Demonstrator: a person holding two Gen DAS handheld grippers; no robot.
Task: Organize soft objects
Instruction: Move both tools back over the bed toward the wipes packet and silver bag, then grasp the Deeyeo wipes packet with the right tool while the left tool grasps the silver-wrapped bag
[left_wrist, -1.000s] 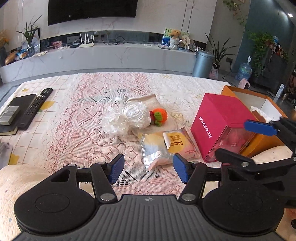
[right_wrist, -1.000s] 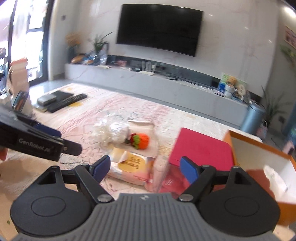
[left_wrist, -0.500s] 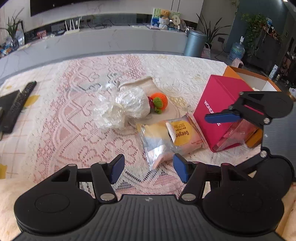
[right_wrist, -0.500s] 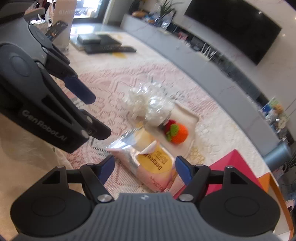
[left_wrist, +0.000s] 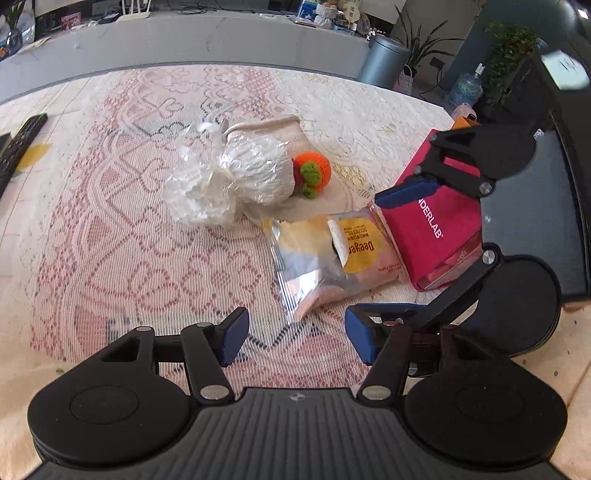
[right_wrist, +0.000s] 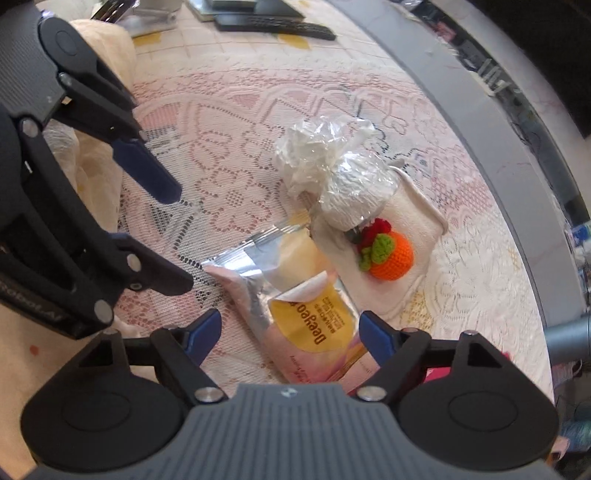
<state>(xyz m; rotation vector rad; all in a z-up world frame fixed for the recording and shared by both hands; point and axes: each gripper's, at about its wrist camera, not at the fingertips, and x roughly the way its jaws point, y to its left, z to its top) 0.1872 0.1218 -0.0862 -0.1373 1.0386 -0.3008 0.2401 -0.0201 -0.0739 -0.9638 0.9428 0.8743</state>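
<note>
My right claw (right_wrist: 290, 334), opening, straddles the silver-pink wipes packet (right_wrist: 306, 314) unpressed; left claw (left_wrist: 293, 334) released over bare lace desk (left_wrist: 147, 229); magenta box (left_wrist: 436, 229) alongside.

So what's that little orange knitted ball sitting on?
The orange knitted ball sits on a folded cream cloth, beside a white roll in clear plastic that rests there too. What lies under the cloth is hidden.

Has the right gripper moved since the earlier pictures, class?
Yes. In the left wrist view the right gripper has come in from beside the pink box toward the wipes packet, jaws opening and empty.
</note>
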